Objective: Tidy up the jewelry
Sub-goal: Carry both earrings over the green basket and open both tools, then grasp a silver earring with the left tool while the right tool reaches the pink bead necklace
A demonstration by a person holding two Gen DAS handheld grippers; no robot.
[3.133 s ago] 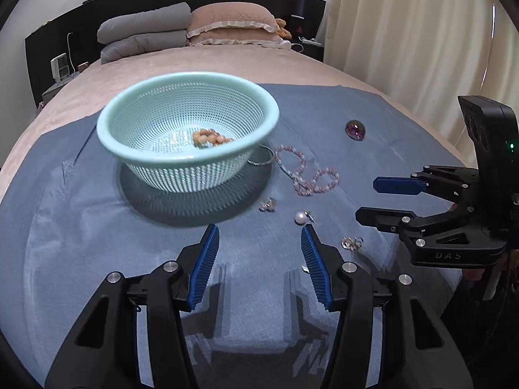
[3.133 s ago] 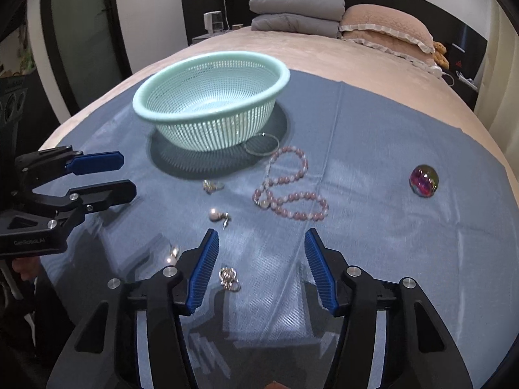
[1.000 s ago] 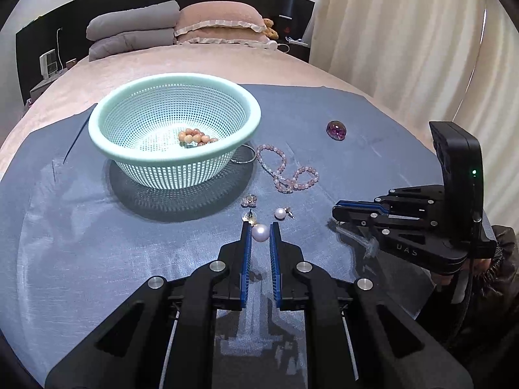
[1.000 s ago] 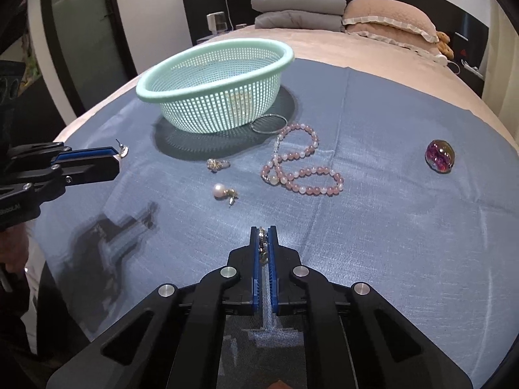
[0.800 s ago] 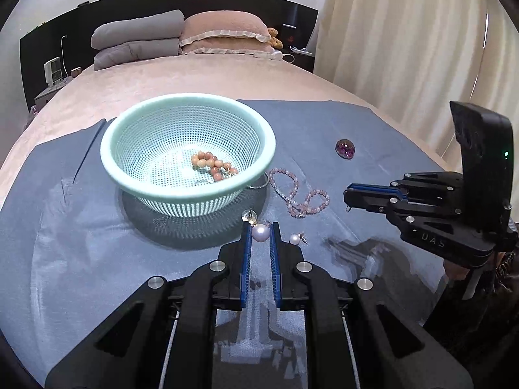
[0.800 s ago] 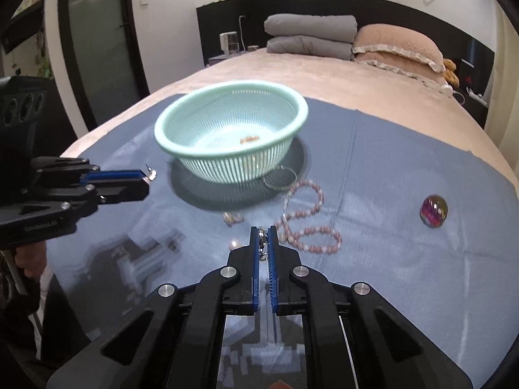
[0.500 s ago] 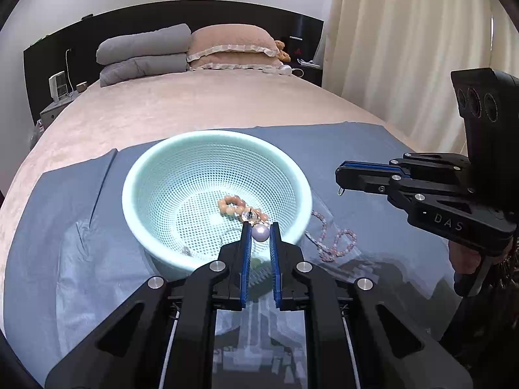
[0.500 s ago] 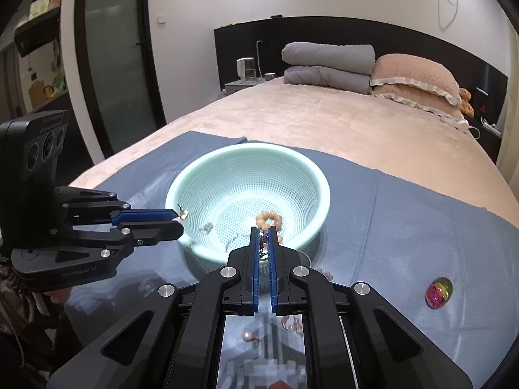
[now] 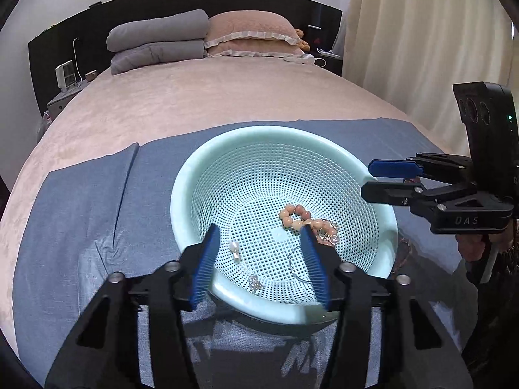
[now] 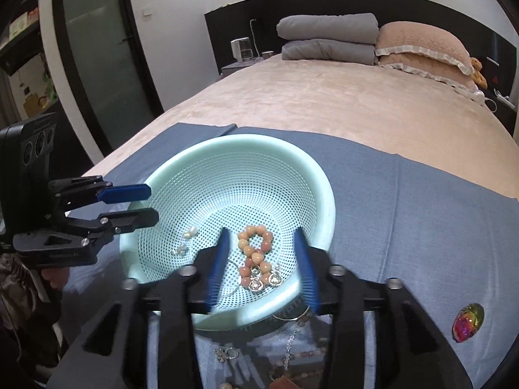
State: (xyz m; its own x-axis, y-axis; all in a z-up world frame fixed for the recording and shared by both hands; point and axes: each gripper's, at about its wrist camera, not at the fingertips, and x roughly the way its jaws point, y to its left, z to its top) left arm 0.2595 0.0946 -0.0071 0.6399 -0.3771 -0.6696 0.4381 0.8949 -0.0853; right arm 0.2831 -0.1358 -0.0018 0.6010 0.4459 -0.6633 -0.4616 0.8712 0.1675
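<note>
A mint-green mesh basket [image 9: 194, 175] [image 10: 321, 178] stands on a blue cloth on the bed. Inside lie an orange bead bracelet [image 9: 293, 215] [image 10: 254, 246], a pearl earring [image 9: 234, 249] [image 10: 189, 233], silver earrings [image 10: 266, 279] and a small silver piece [image 9: 254, 281]. My left gripper [image 9: 259, 246] [image 10: 147, 204] is open and empty above the basket's near rim. My right gripper [image 10: 261, 256] [image 9: 366, 180] is open and empty over the basket.
A pink bead necklace [image 10: 292, 356] and a small earring [image 10: 227, 353] lie on the blue cloth [image 10: 405, 210] in front of the basket. An iridescent gem [image 10: 468, 321] lies to the right. Pillows [image 9: 194, 42] and a curtain [image 9: 421, 48] stand behind.
Both grippers were shut on earrings over the basket; now both have opened, and the pearl earring and the silver earrings lie in the basket.
</note>
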